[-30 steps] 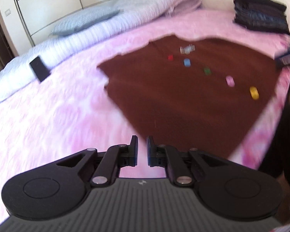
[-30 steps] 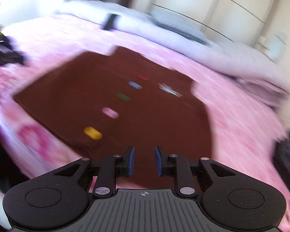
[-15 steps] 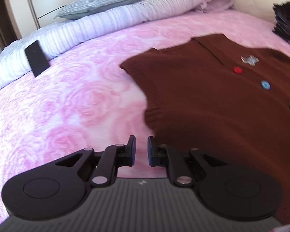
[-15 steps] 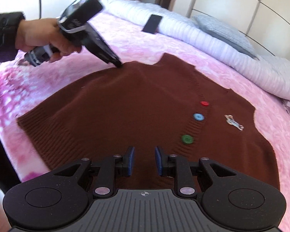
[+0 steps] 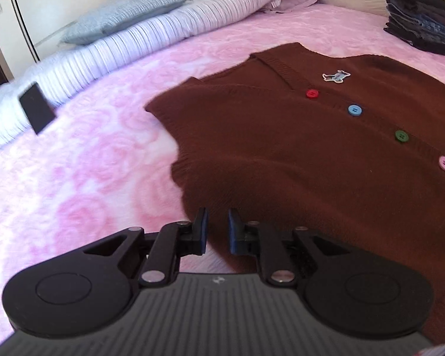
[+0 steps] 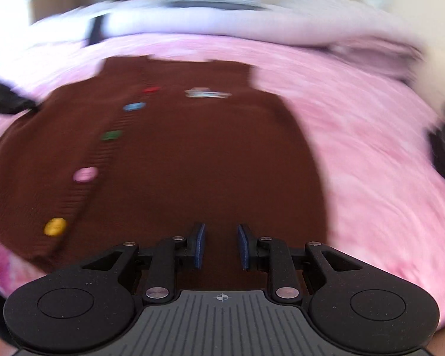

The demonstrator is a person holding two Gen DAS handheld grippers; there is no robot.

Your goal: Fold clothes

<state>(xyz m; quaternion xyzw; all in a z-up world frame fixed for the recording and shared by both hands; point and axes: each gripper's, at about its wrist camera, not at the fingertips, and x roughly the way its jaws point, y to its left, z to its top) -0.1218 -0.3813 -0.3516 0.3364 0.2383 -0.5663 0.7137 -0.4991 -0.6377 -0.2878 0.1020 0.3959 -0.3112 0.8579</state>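
Observation:
A brown knit vest point(image 5: 311, 160) with coloured buttons and a small patch lies flat on the pink bedspread point(image 5: 83, 172). My left gripper point(image 5: 217, 231) is slightly open and empty, just above the vest's left side edge below the armhole. In the blurred right wrist view the vest point(image 6: 192, 154) fills the middle. My right gripper point(image 6: 221, 244) is open and empty, over the vest's lower right part near the hem. The left gripper's dark body point(image 6: 6, 101) shows at the left edge of that view.
A stack of folded dark clothes point(image 5: 424, 26) sits at the bed's far right. A black phone point(image 5: 37, 111) leans on the white striped duvet point(image 5: 133, 44). Pillows and wardrobe doors stand behind.
My left gripper has moved down the vest's left edge, from its shoulder to below the armhole. My right gripper has swung right toward the vest's right side and opened wider.

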